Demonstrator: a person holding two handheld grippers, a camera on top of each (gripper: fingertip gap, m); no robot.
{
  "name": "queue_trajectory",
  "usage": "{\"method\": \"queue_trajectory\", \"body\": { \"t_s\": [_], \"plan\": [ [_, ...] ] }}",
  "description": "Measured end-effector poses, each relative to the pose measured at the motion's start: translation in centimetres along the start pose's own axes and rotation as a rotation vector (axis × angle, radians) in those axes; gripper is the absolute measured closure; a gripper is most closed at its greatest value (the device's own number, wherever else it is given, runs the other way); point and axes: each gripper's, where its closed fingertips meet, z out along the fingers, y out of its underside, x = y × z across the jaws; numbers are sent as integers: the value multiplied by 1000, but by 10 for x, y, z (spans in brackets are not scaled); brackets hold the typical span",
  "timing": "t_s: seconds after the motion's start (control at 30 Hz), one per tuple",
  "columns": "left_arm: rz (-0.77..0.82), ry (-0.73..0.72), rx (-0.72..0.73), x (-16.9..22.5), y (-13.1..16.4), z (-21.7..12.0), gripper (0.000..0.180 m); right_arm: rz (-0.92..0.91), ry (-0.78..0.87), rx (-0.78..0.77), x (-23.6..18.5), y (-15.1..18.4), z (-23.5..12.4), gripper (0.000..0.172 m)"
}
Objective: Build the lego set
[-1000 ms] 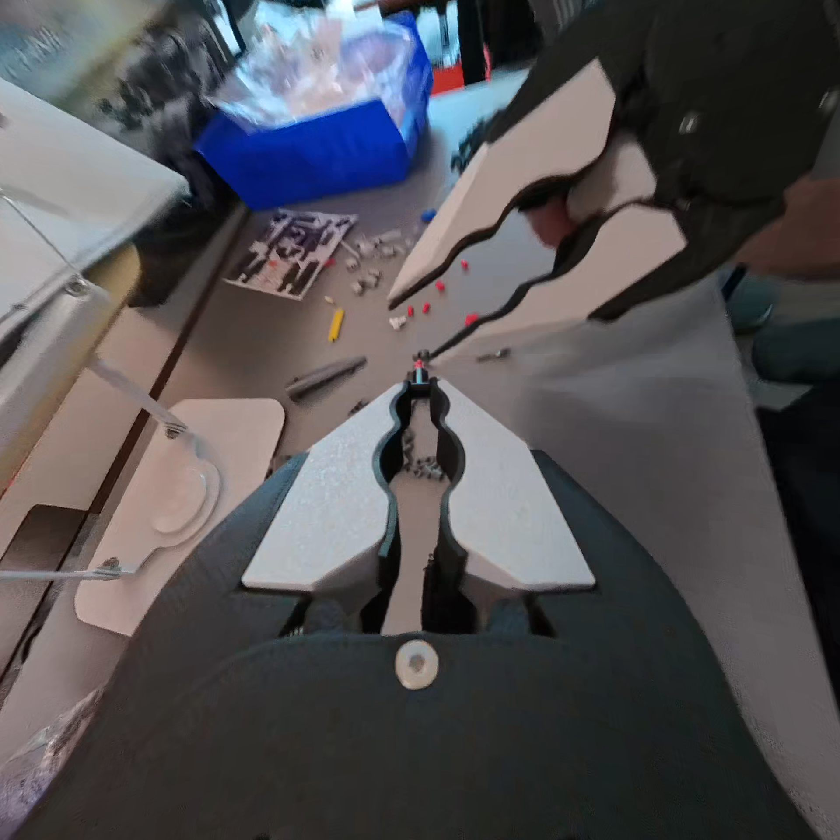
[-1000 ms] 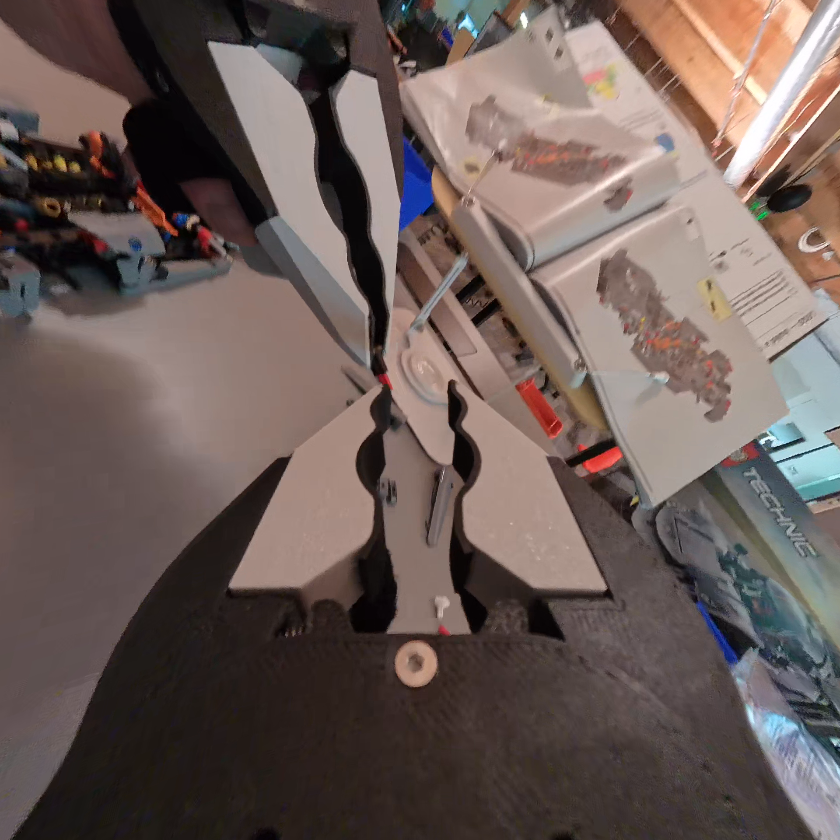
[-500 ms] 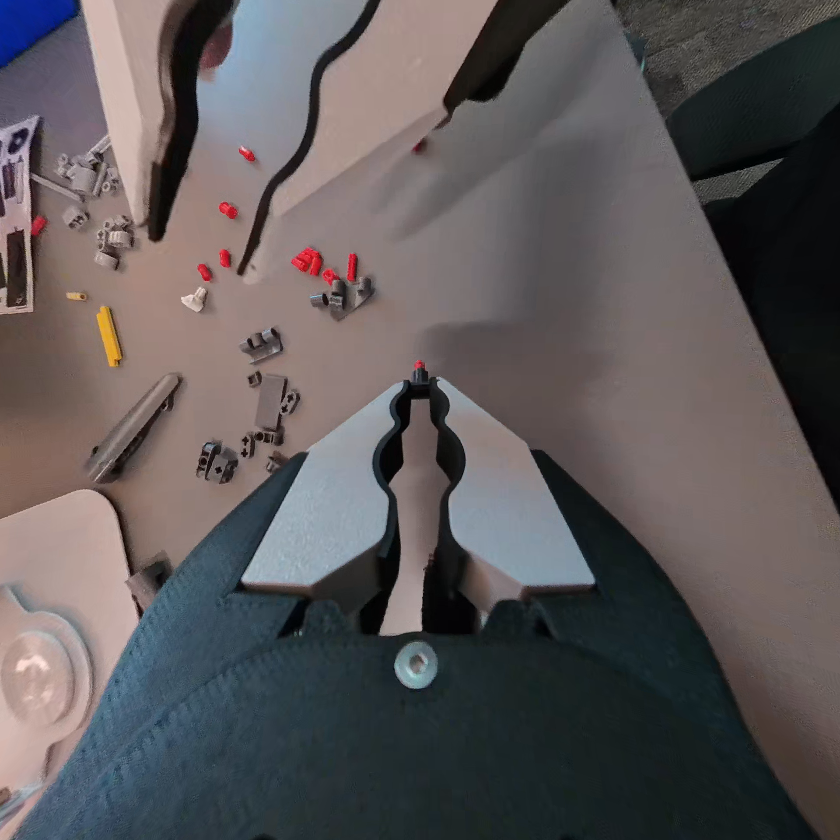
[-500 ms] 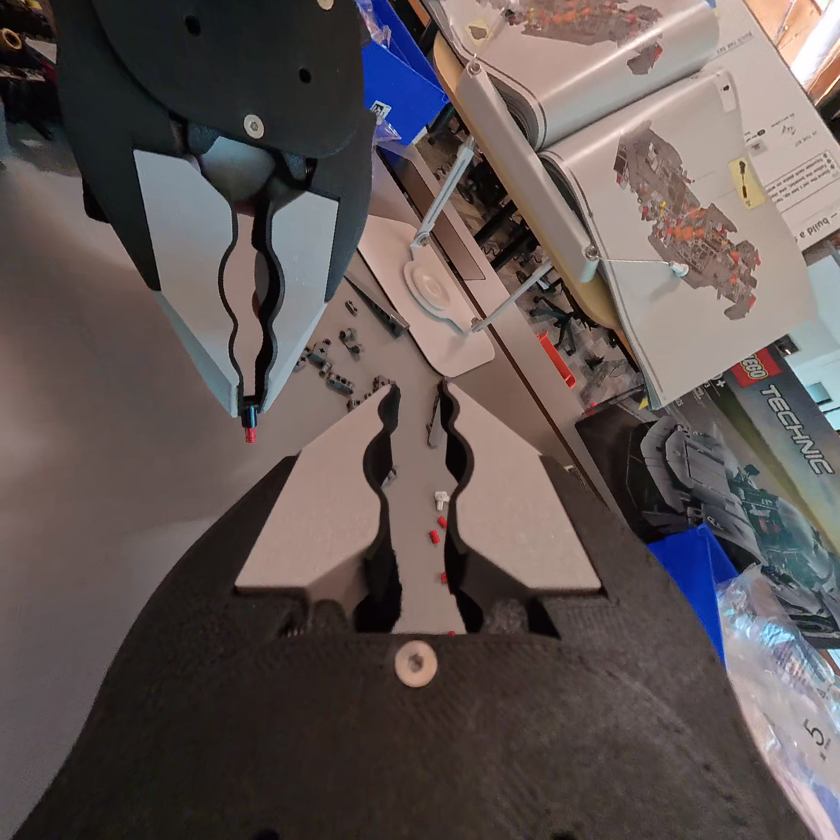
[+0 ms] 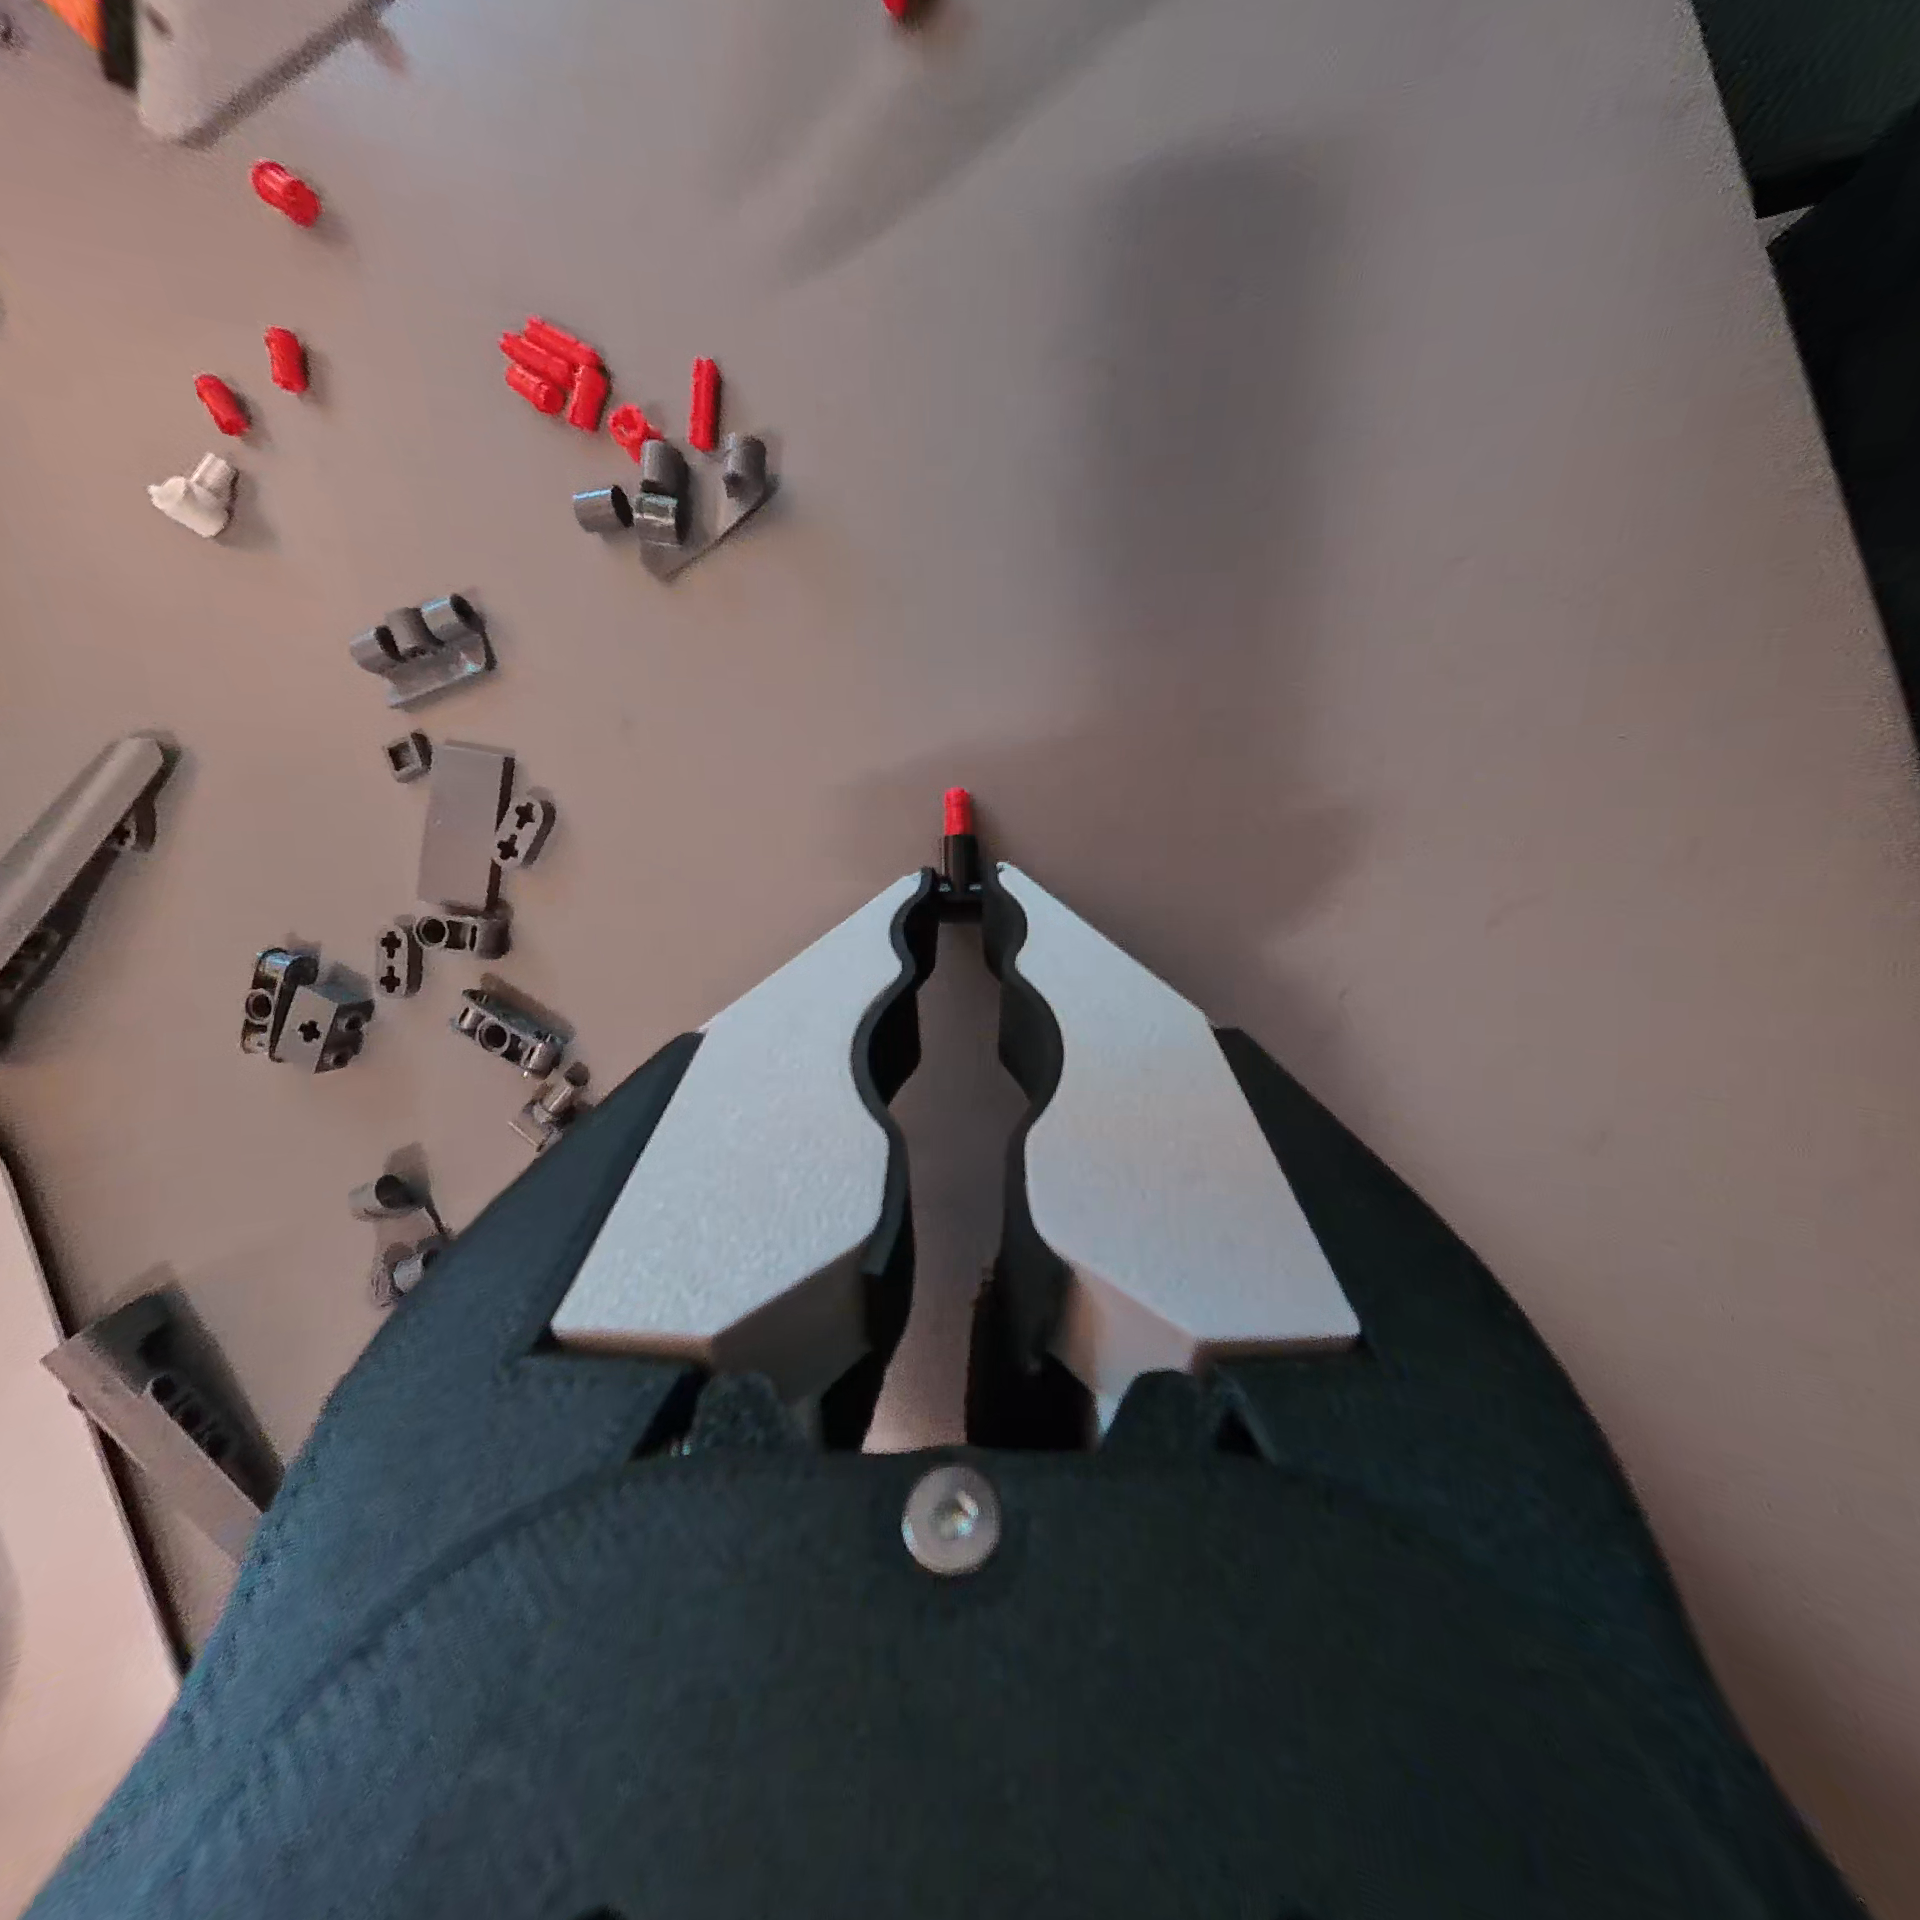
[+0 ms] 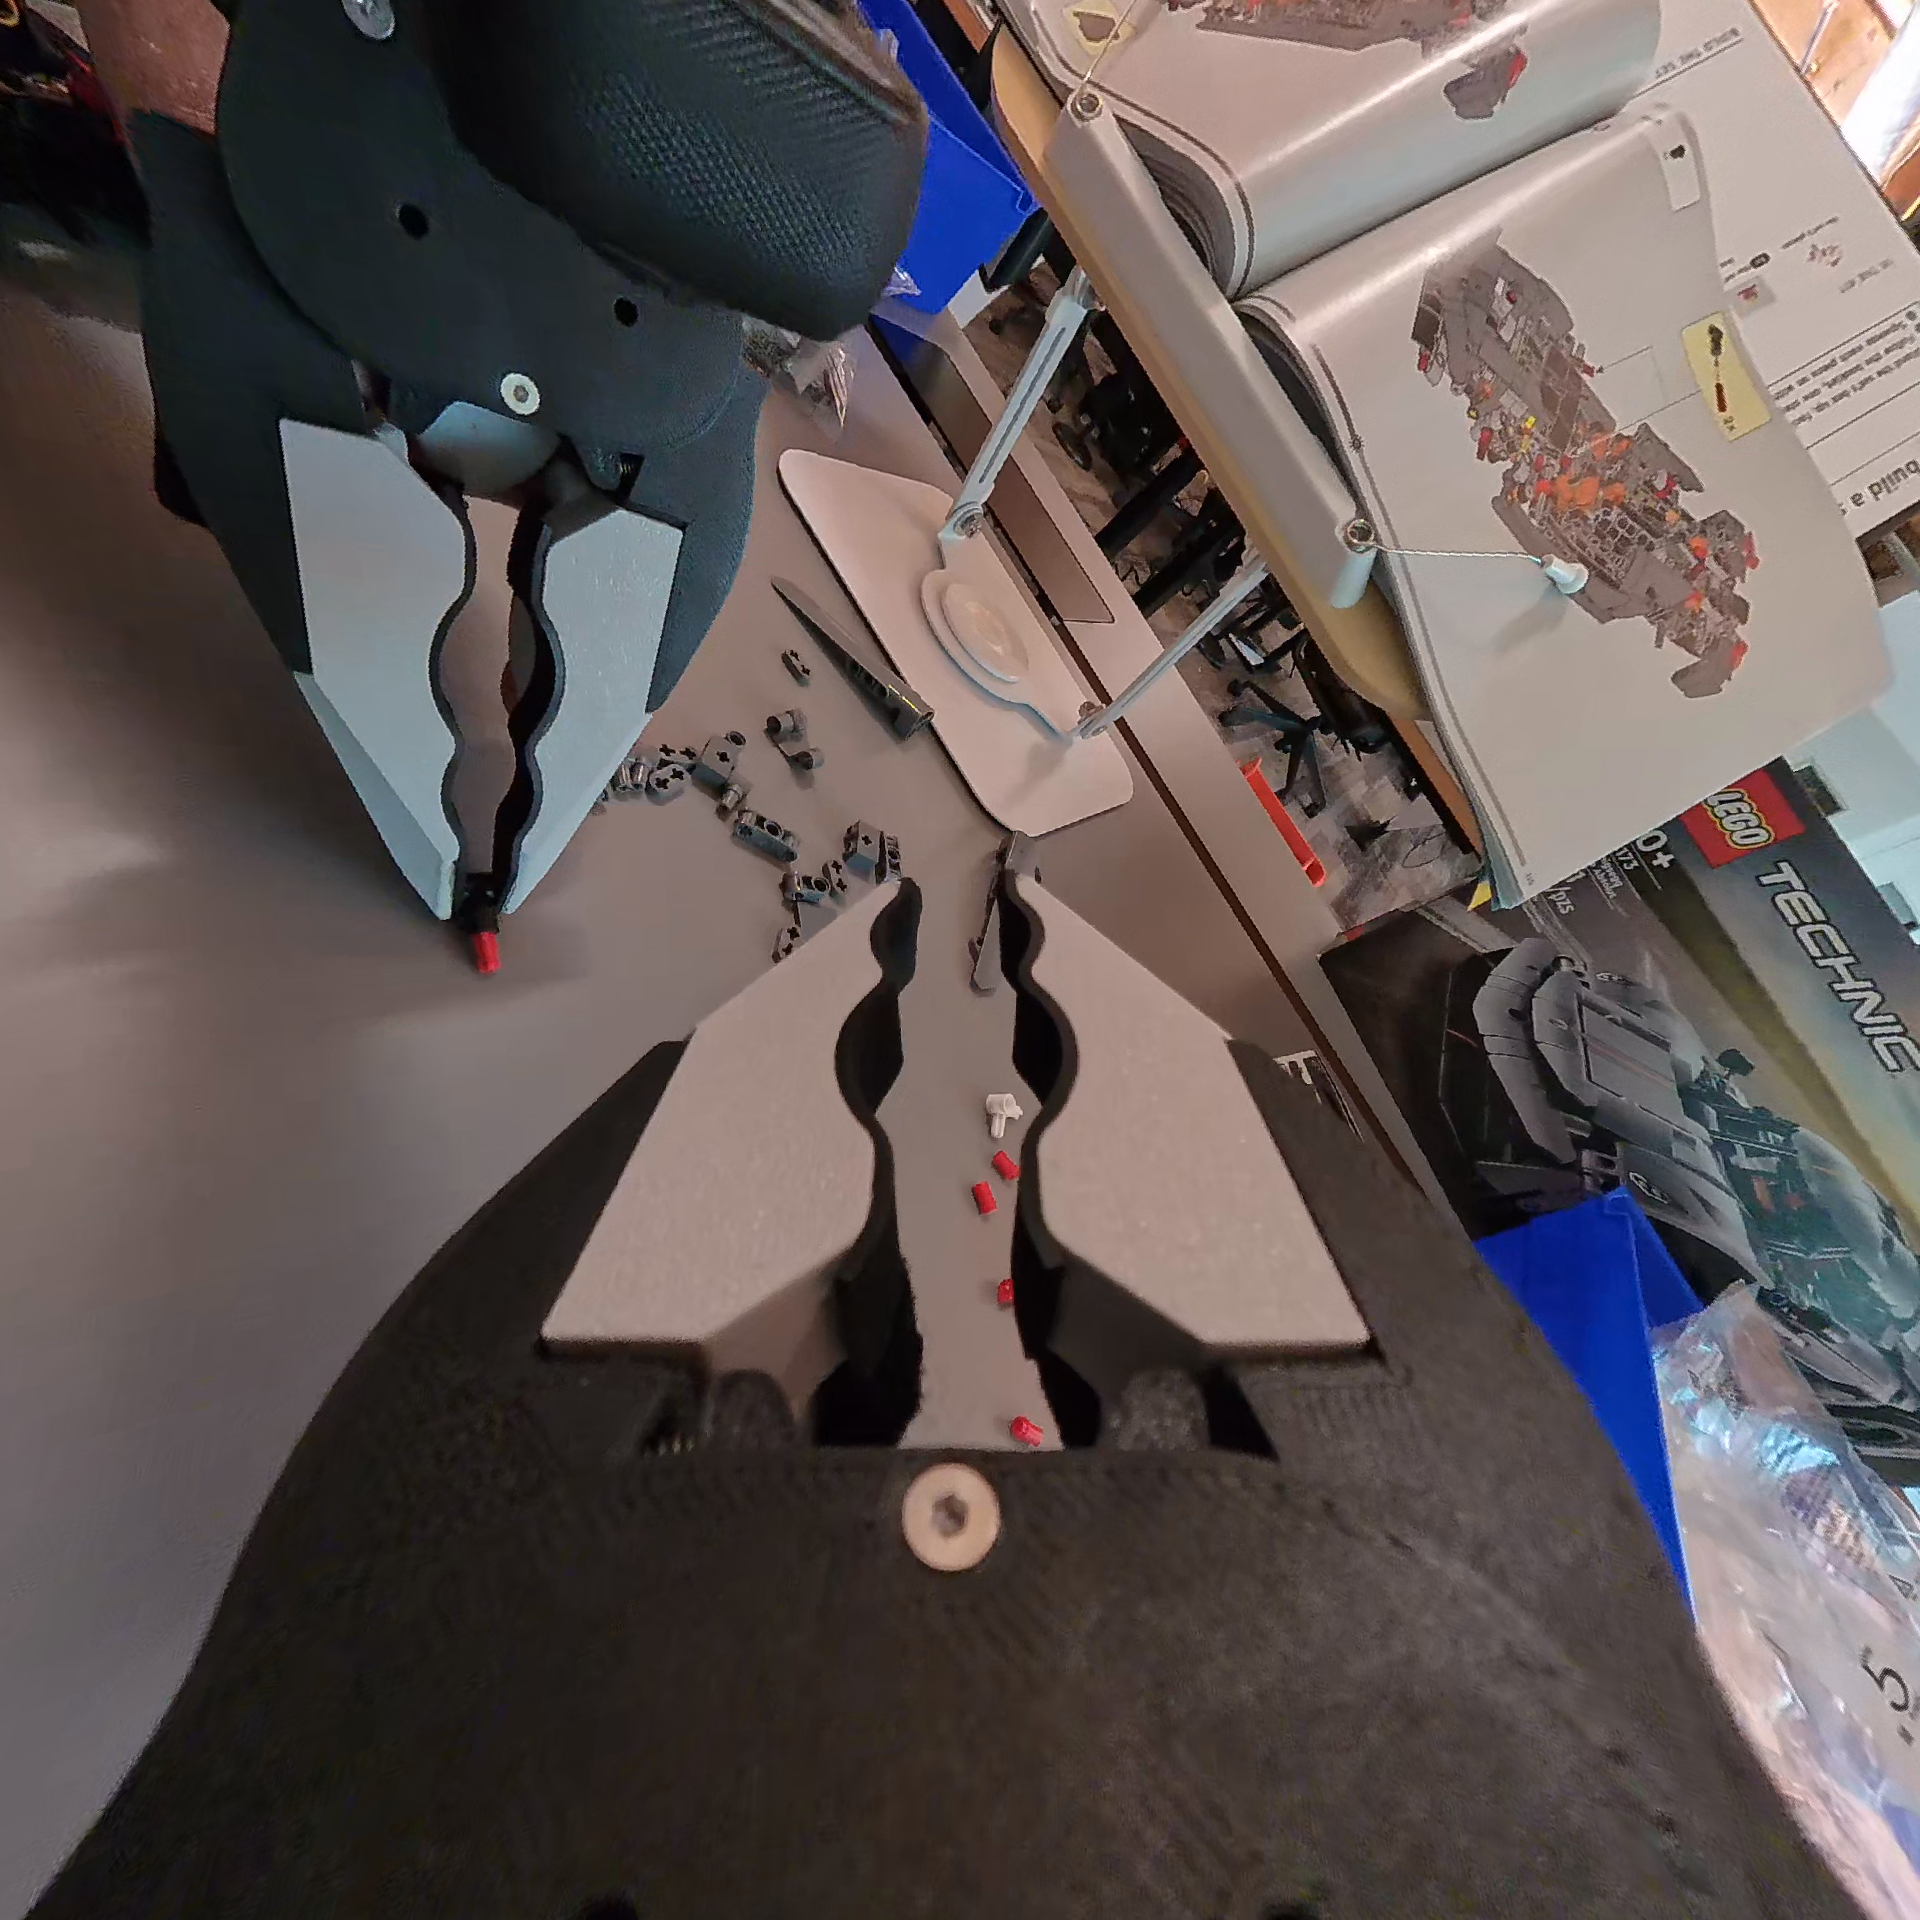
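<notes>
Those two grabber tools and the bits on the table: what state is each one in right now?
Left gripper: shut on a small black-and-red pin, red end poking out.
Right gripper: open, nothing held.
Red pins: loose on the table.
Grey connector pieces: scattered, unassembled.
Instruction booklet: open, clipped on a stand.

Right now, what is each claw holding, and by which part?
Left claw pinches a small black piece by its base, red pin protruding. Right claw holds nothing.
</notes>
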Motion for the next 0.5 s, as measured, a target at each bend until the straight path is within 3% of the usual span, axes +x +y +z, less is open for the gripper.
{"method": "queue_trajectory", "body": {
  "t_s": [0.13,0.5],
  "plan": [
    [11,-11,-8,-2,1,0,174,5,-3,0,0,4,1,159],
    [42,-66,-43,-7,4,-7,151,17,8,-13,6,13,-4,159]
  ]
}}
